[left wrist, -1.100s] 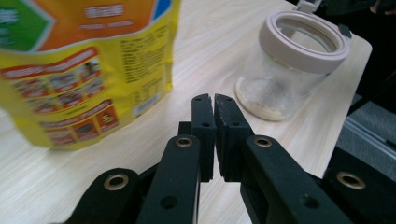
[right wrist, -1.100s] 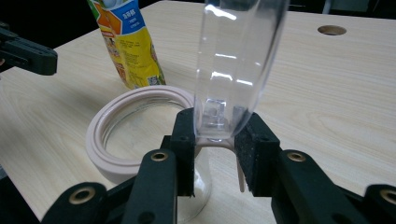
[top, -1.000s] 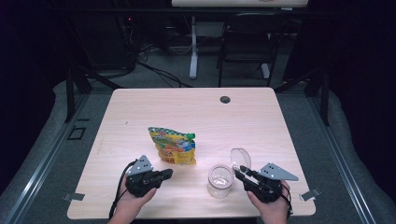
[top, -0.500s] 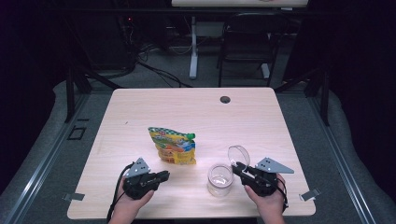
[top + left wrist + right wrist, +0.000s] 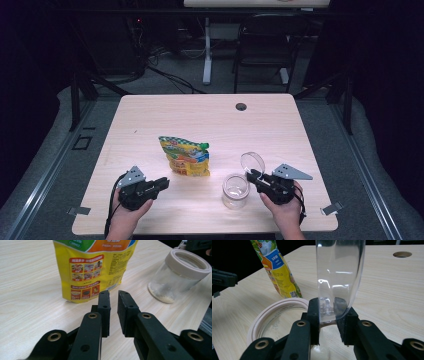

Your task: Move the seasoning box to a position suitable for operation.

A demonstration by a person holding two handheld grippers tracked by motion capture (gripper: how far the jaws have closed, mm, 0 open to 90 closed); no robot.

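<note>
High view overlooks table (image 5: 210, 120); both close gripper views share jar (image 5: 178, 275).

We see a pale wooden desk (image 5: 150, 125) with a round cable hole (image 5: 241, 106) near its far edge, standing on grey floor (image 5: 50, 165). Beyond it we make out a dark chair (image 5: 262, 50), white desk legs (image 5: 207, 50) and cables (image 5: 165, 75) in a dim room.

A yellow snack bag (image 5: 184, 156) lies beside an open clear jar (image 5: 235, 190), its lid (image 5: 252, 162) upright.

right gripper (image 5: 255, 176) is drifting left toward the jar (image 5: 235, 189), bringing the clear lid (image 5: 252, 162) it's pinching closer over the rim
</note>
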